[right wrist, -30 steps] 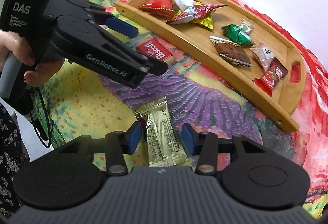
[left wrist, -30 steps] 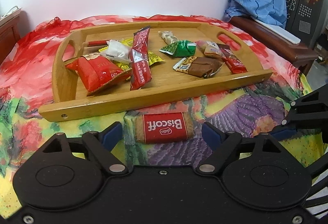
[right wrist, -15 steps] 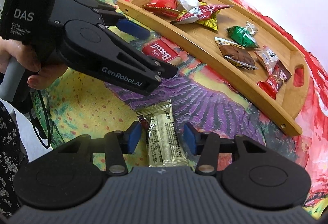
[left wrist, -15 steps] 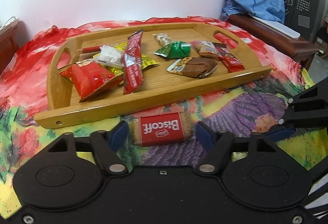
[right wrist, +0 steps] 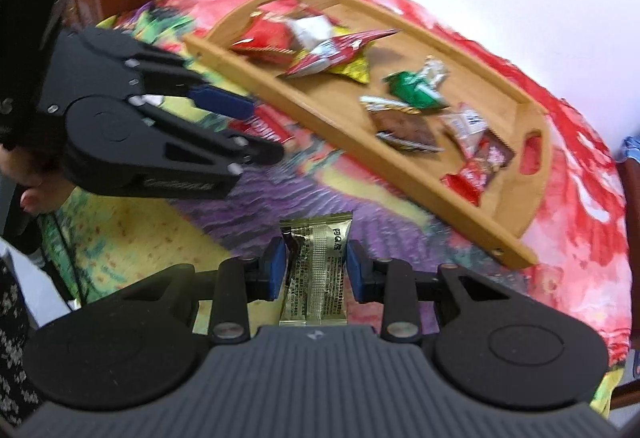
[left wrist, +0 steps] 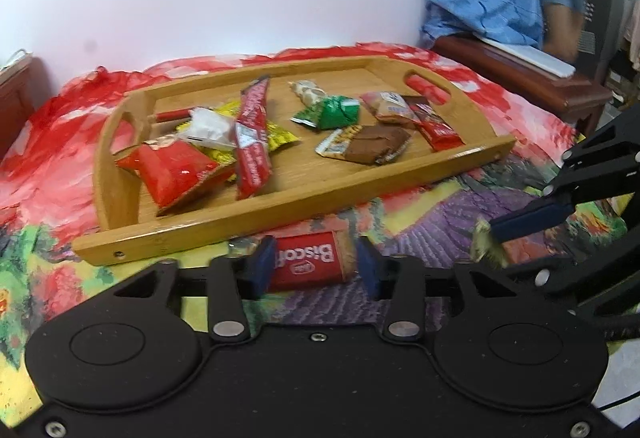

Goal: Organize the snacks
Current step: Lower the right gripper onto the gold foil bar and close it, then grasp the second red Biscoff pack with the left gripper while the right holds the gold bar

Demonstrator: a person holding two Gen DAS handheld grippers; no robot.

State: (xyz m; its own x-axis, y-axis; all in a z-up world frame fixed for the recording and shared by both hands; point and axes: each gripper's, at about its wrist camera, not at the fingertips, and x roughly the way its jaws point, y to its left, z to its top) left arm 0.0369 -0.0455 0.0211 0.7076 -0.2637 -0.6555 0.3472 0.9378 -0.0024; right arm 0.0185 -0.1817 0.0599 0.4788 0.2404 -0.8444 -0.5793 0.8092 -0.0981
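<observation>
Bamboo makes up the long serving tray [left wrist: 256, 226], which sits on a bright floral cloth [left wrist: 432, 238] and holds a scatter of wrapped snacks: a red pouch [left wrist: 168, 169] at its 9 o'clock end, a long red stick pack [left wrist: 252, 145] leaning across a yellow packet [left wrist: 280, 135], a green wrapper [left wrist: 332, 111] near the middle, a brown biscuit pack [left wrist: 372, 143] below it, and a red bar [left wrist: 434, 121] toward 3 o'clock.

Just outside the tray's near rail, at 6 o'clock from it, lies the red Biscoff pack [left wrist: 310, 262]. The left gripper [left wrist: 314, 264] straddles it; its jaws have just been closing, and the blue pads meet or nearly meet the pack's two ends, though whether they press cannot be told.

Farther toward 3 o'clock on the cloth is the gold sachet [right wrist: 318, 274], well apart from the tray. The right gripper [right wrist: 316, 270] has it between its fingers, jaws just closing too, with the pads flush against the wrapper's long edges in a pinch.

A person's hand [right wrist: 32, 193] grips the left tool's handle at 9 o'clock of the right wrist view.
</observation>
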